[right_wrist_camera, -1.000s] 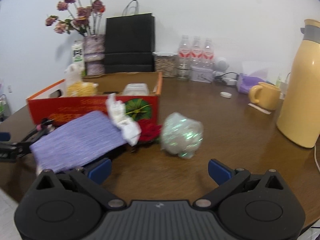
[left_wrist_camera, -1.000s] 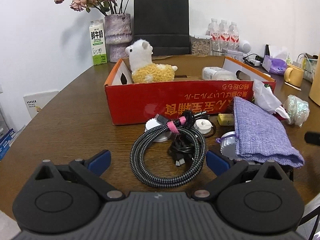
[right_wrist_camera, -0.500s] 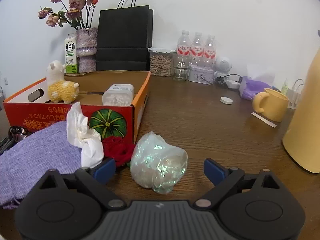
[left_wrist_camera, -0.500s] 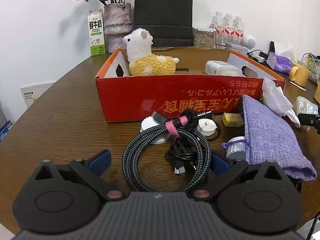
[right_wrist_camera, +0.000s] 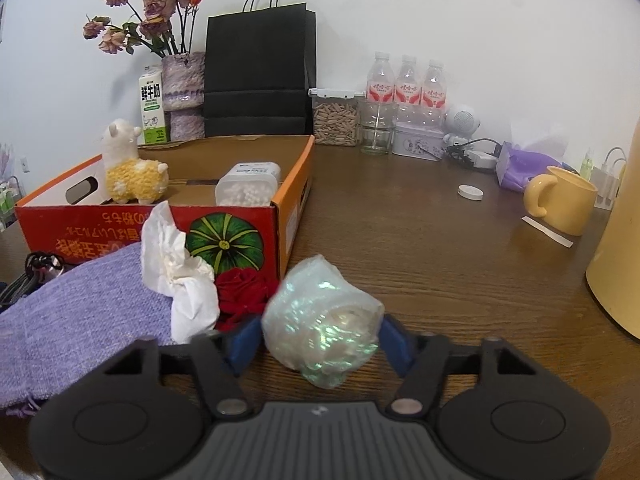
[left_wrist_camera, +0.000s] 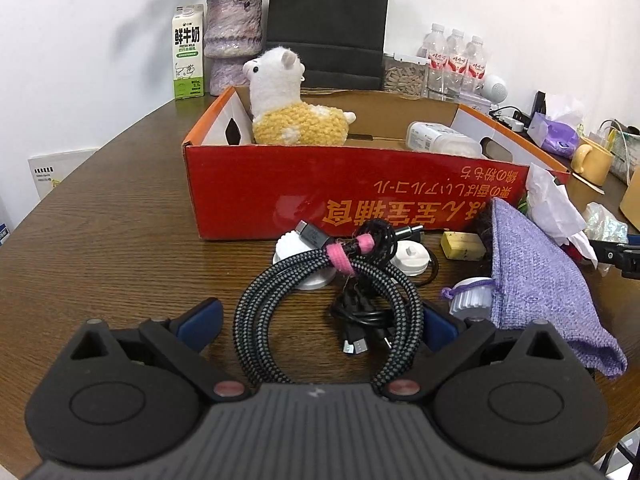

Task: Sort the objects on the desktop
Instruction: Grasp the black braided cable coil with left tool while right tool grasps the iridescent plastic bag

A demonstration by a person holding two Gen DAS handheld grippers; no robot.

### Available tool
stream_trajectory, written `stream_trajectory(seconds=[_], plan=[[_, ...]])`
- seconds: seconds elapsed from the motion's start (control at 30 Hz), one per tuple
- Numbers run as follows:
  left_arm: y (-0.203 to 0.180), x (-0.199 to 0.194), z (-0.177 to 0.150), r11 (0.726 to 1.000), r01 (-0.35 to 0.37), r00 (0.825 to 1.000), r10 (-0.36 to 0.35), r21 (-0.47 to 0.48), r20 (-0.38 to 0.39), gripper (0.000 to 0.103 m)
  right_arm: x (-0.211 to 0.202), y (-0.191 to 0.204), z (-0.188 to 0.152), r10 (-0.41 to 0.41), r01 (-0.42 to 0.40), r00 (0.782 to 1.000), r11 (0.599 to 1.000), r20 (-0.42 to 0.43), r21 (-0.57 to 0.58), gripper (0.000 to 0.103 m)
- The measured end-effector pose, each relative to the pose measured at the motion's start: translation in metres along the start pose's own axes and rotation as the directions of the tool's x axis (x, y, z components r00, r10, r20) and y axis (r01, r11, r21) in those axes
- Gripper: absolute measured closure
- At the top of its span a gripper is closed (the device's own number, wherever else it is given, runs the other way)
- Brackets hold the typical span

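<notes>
In the right wrist view a crumpled iridescent film wad (right_wrist_camera: 324,320) lies on the brown table (right_wrist_camera: 440,260). My right gripper (right_wrist_camera: 320,338) is closing on it, and both blue pads touch its sides. In the left wrist view a coiled braided cable (left_wrist_camera: 328,312) with a pink tie lies between the fingers of my left gripper (left_wrist_camera: 320,322), which is open and not squeezing it. The red cardboard box (left_wrist_camera: 320,196) behind it holds a plush alpaca (left_wrist_camera: 288,112) and a clear tub of cotton swabs (right_wrist_camera: 248,188).
A purple woven pouch (left_wrist_camera: 540,280), white tissue (right_wrist_camera: 176,272), a red cloth flower (right_wrist_camera: 240,292), white round caps and a yellow eraser (left_wrist_camera: 462,245) lie along the box front. Right of the wad stand a yellow mug (right_wrist_camera: 564,204) and a yellow flask (right_wrist_camera: 616,264).
My right gripper moved up to the iridescent wad and its jaws narrowed from wide open until the pads met it. The left gripper edged slightly closer around the cable coil.
</notes>
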State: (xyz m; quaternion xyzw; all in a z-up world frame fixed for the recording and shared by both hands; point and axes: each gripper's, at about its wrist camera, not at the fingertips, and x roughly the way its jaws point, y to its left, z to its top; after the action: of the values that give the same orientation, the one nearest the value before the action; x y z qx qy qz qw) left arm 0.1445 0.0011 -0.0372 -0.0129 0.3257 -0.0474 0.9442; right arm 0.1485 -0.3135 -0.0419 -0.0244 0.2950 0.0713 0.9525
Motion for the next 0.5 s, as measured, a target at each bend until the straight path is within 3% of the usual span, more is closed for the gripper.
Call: stream_trajectory(seconds=[0.07, 0.13, 0.5], plan=[[0.000, 0.000, 0.000, 1.000, 0.001, 1.000, -0.001, -0.001, 0.001, 0.002, -0.001, -0.001, 0.000, 0.002, -0.002, 1.000, 1.000, 0.000, 0.005, 0.050], [0.000, -0.001, -0.001, 1.000, 0.007, 1.000, -0.007, 0.003, 0.008, 0.010, -0.002, -0.001, -0.001, 0.001, -0.001, 1.000, 1.000, 0.003, 0.012, 0.053], [0.003, -0.017, 0.001, 1.000, 0.000, 0.998, 0.000, 0.004, 0.057, 0.014, -0.018, 0.002, -0.003, -0.013, 0.013, 1.000, 1.000, 0.024, 0.028, 0.056]])
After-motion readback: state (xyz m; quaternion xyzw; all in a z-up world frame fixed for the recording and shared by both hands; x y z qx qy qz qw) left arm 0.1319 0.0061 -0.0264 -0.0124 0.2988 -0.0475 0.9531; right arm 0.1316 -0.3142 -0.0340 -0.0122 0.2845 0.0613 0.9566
